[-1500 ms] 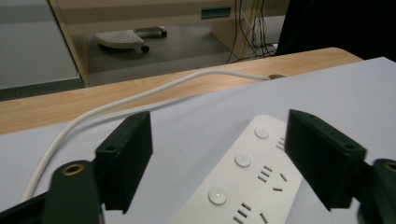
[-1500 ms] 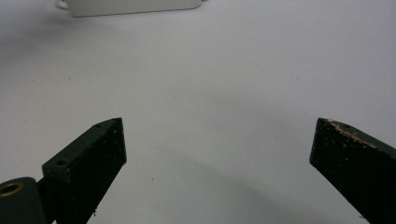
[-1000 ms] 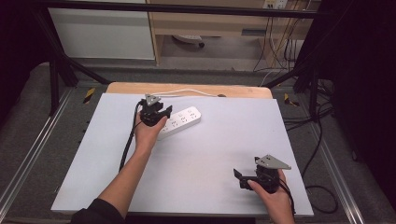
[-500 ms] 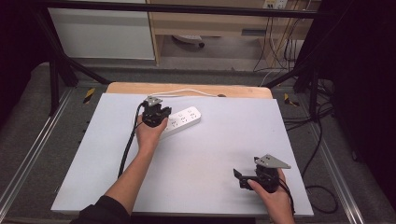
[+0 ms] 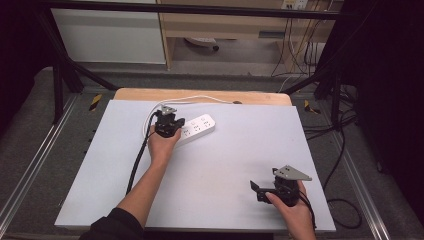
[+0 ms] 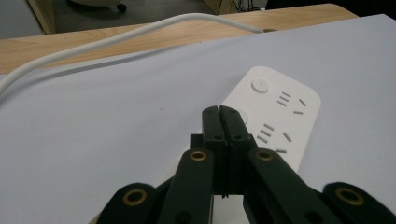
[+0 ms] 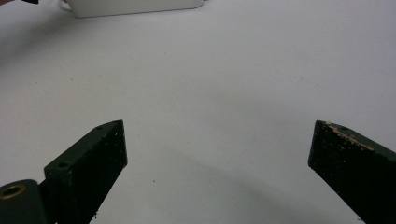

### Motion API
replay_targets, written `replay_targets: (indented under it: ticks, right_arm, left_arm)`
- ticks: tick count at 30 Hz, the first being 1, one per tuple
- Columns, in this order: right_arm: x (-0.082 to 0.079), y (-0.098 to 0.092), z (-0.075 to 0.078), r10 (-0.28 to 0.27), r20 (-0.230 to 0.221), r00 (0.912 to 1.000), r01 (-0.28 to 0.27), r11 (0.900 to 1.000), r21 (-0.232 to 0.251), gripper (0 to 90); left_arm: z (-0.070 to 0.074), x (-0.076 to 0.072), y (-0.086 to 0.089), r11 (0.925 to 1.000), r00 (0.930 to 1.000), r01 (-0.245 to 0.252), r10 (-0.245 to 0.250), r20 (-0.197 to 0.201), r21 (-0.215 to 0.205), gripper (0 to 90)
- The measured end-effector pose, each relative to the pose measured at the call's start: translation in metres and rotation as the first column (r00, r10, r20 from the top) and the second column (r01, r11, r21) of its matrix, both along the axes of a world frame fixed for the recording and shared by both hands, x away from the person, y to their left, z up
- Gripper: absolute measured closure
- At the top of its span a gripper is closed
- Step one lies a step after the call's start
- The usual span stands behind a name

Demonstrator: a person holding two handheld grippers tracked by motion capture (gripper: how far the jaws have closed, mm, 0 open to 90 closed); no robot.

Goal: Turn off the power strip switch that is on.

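Observation:
A white power strip lies at the back of the white tabletop, and its white cord runs along the wooden back edge. My left gripper is over the strip's near end. In the left gripper view its jaws have just been closing and now meet with nothing between them, tips above the strip near a round button. My right gripper rests at the front right, far from the strip. It stands open over bare tabletop, with the strip's edge far ahead.
A wooden strip borders the tabletop's back edge. The black cable of the left gripper trails along the person's left forearm. Shelving and loose cables stand on the floor behind the table.
The left gripper's jaws have gone from open to shut over the strip's near end, and that hand shifted slightly. The right hand and gripper have not moved.

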State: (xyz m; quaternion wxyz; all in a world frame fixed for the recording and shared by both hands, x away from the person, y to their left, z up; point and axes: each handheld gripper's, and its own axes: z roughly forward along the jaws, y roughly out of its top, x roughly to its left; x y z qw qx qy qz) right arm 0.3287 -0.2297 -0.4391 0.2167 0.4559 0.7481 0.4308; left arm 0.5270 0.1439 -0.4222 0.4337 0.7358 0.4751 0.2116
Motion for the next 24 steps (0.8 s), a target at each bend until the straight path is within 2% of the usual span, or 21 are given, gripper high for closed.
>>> replay_targets:
  ticks: [9,24]
  right_arm:
    - [-0.0001,0.0001,0.0002,-0.001,0.001,1.0000,0.001,1.000,0.000,5.3]
    - [0.0003,-0.0016,0.0000,-0.007,-0.003,1.0000,0.007,1.000,0.000,5.2]
  left_arm:
    - [-0.0038,0.0018,-0.0003,0.9999,1.0000,-0.002,0.002,-0.006,0.015,90.0]
    - [-0.0078,0.0044,-0.0002,1.0000,0.9997,-0.006,0.006,-0.026,0.003,90.0]
